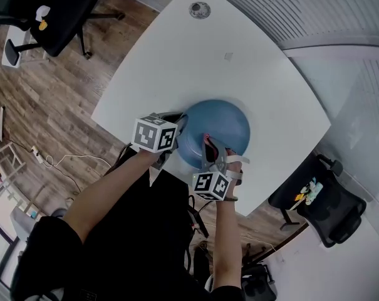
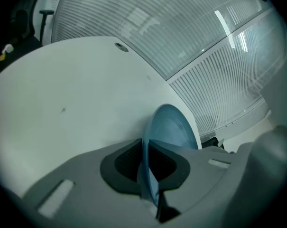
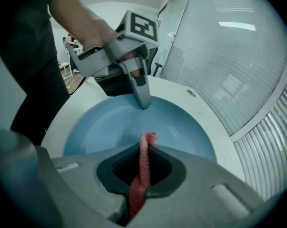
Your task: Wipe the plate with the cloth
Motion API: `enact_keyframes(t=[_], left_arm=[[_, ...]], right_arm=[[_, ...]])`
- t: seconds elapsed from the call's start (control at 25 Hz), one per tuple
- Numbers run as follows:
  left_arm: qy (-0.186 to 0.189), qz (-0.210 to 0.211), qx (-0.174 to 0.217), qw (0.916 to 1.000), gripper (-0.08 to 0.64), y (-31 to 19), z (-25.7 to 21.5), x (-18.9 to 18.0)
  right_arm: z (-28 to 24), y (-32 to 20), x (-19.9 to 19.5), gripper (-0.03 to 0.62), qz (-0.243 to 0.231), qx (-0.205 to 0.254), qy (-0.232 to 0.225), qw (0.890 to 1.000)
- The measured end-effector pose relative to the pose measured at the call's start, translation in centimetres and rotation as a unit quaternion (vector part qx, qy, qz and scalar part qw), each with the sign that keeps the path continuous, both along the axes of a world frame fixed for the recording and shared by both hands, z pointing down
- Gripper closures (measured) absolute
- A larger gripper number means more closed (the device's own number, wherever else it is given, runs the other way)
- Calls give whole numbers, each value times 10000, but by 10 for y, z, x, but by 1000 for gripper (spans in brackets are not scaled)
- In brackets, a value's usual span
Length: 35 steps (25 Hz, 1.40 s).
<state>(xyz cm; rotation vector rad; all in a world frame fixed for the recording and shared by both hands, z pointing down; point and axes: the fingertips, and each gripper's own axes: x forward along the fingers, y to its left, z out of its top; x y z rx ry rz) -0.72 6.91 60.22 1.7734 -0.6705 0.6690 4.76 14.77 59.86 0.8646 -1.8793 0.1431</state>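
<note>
A blue plate (image 1: 223, 125) sits over the near part of the white table (image 1: 176, 61). My left gripper (image 1: 180, 129) is shut on the plate's left rim. In the left gripper view the plate (image 2: 171, 127) runs edge-on between the jaws of the left gripper (image 2: 146, 167). My right gripper (image 1: 208, 145) is shut on a pink cloth (image 1: 206, 138) over the plate's near side. In the right gripper view the cloth (image 3: 143, 151) sticks out as a rolled strip from the right gripper (image 3: 144, 163), just above the plate's inner face (image 3: 115, 125). The left gripper (image 3: 142, 98) pinches the far rim there.
A round grommet (image 1: 200, 9) is set in the table's far end. Black office chairs stand at the upper left (image 1: 57, 11) and lower right (image 1: 327, 199). Cables (image 1: 70, 162) lie on the wood floor. A ribbed glass wall (image 1: 302, 5) runs behind the table.
</note>
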Motion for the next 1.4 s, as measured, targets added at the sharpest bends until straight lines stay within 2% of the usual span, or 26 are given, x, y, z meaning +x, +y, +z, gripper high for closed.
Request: enact_keyframes(t=[0.28, 0.48, 0.76, 0.92, 1.04, 1.16, 1.28, 1.4], left_arm=[[12, -144, 39, 9999, 537, -14, 0, 0], [-39, 206, 264, 9994, 546, -15, 1, 3], [-88, 402, 374, 9985, 546, -19, 1, 3], [-100, 386, 377, 9985, 546, -19, 0, 4], [-106, 403, 391, 9984, 546, -18, -1, 5], [-103, 427, 414, 9982, 545, -19, -2, 4], [-81, 362, 369, 9986, 546, -19, -2, 3], [-95, 288, 353, 9989, 546, -19, -1, 3]], right_arm=[[1, 36, -38, 579, -396, -323, -338, 9981], [4, 28, -29, 578, -608, -337, -338, 9970], [-2, -36, 17, 578, -79, -71, -153, 9998], [-1, -66, 40, 578, 66, 45, -15, 10000], [4, -81, 58, 578, 47, 133, 400, 9991], [2, -99, 78, 578, 284, 194, 723, 9968], [4, -106, 89, 578, 515, 101, 712, 9961], [4, -97, 86, 578, 458, 117, 782, 9958]])
